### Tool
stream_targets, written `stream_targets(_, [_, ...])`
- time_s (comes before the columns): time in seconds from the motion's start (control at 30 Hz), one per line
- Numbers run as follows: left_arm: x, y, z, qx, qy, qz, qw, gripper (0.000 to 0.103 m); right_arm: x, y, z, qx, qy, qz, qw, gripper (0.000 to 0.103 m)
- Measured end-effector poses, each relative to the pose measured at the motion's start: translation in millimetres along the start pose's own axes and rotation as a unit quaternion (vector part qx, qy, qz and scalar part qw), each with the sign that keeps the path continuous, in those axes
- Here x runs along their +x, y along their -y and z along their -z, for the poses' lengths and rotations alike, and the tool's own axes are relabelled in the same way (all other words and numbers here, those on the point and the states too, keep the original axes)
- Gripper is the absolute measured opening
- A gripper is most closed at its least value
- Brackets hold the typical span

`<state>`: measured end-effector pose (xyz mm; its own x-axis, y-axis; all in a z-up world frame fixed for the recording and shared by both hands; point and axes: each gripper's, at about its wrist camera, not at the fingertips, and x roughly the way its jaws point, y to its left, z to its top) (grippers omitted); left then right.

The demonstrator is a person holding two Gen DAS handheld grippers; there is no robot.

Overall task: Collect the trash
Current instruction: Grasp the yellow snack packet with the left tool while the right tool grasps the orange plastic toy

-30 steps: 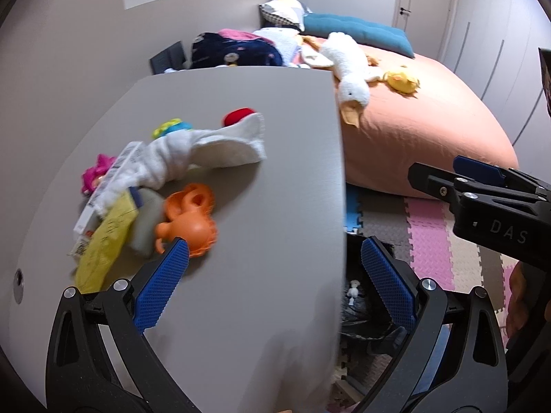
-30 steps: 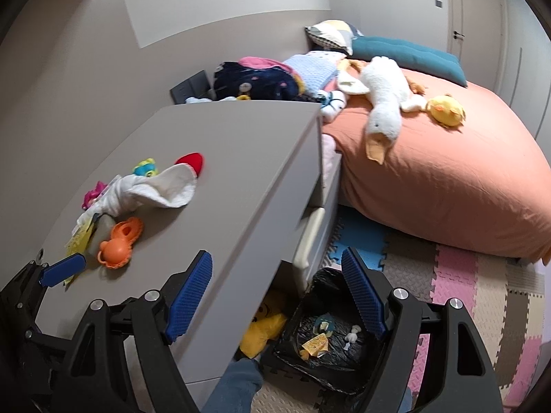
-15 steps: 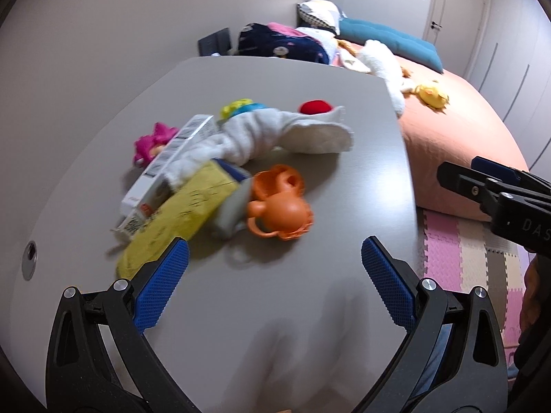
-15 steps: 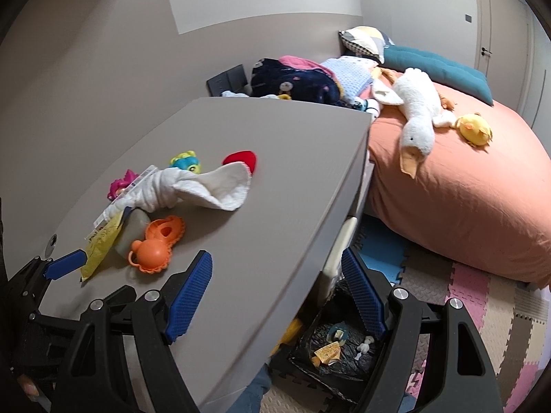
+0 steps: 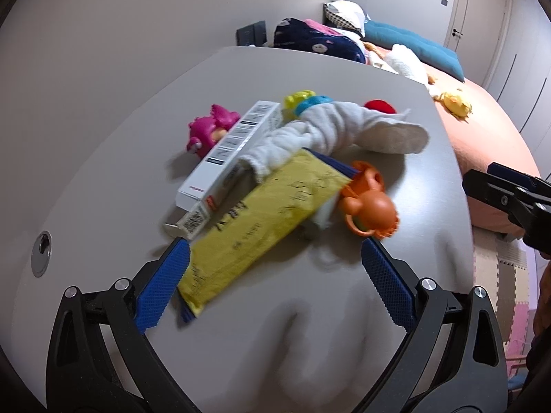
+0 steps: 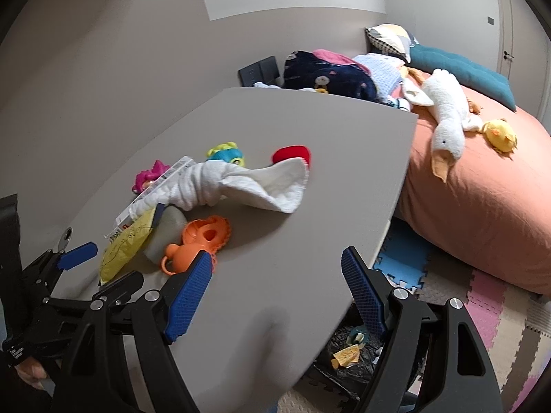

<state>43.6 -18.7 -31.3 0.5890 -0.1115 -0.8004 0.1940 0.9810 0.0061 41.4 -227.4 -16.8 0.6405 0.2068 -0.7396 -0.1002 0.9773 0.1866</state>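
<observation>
A yellow wrapper lies on the grey desk, its near end between the fingers of my open left gripper. A white carton lies beside it under a white cloth. The wrapper also shows in the right wrist view. My right gripper is open and empty above the desk's right edge. A black-lined trash bin with scraps stands on the floor below that edge.
Toys lie on the desk: an orange one, a pink one, a yellow-blue one and a red one. A bed with a plush goose stands to the right. Foam mats cover the floor.
My left gripper has moved left and forward over the desk until its fingers reach around the wrapper's near end. My right gripper has moved up and left over the desk edge.
</observation>
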Motion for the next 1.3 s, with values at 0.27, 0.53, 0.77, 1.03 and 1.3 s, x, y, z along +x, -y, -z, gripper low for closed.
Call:
stream_targets(0.27, [17, -18, -2, 0.011, -0.007, 0.000, 0.9999, 0.066, 21, -20, -2, 0.000, -0.012, -0.018, 1.000, 0.078])
stream_targets(0.53, [27, -24, -3, 0.026, -0.012, 0.000, 0.9996, 0.055, 49, -38, -2, 0.004, -0.031, -0.033, 0.999, 0.078])
stream_targets(0.77, [37, -33, -5, 0.022, -0.017, 0.017, 0.9995, 0.053, 68, -46, -2, 0.015, -0.042, -0.043, 0.998, 0.078])
stream_targets(1.03, [41, -38, -4, 0.023, -0.017, 0.020, 0.9994, 0.046, 78, -52, 0, 0.004, -0.044, -0.044, 0.998, 0.063])
stream_targets(1.3, [38, -38, -3, 0.012, -0.018, -0.002, 0.9998, 0.033, 76, -57, -1, 0.001, -0.051, -0.065, 0.997, 0.037])
